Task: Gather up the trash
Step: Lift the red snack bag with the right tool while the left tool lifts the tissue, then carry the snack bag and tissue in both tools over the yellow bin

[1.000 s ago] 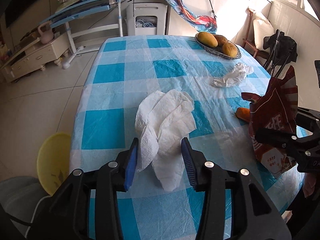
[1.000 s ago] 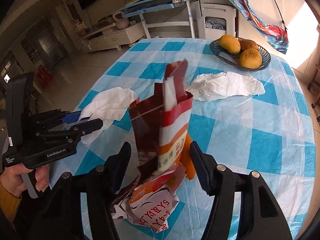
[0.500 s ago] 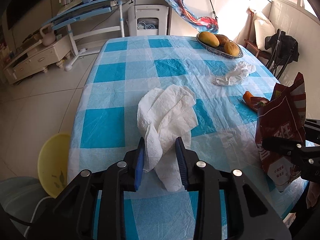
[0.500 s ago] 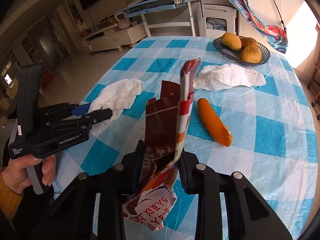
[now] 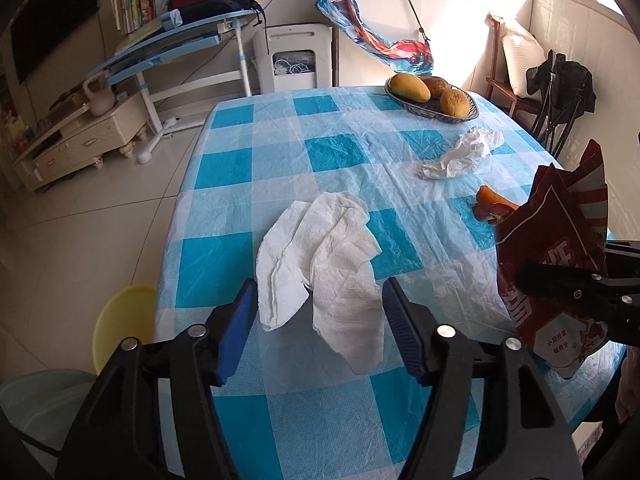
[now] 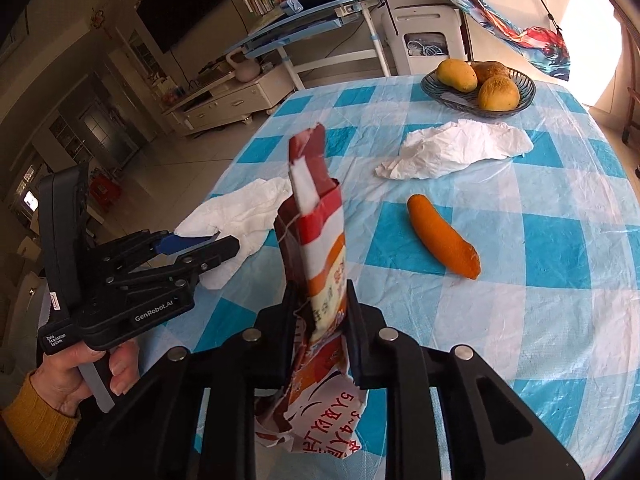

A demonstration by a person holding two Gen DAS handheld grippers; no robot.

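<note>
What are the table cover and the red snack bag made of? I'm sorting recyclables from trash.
Table cover: apparently thin glossy plastic film; it wrinkles and glints. Red snack bag: seemingly printed plastic-foil laminate, with a pale inner lining at its torn top.

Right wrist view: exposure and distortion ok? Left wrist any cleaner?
Right wrist view: window corner at top right blown out, room at left dim, snack bag in the right tongs sharp, table edge bowed by the fisheye. Left wrist view: more even light, sun patch on the far wall, paper towel crisp between the left tongs, black vignette in the corners.
</note>
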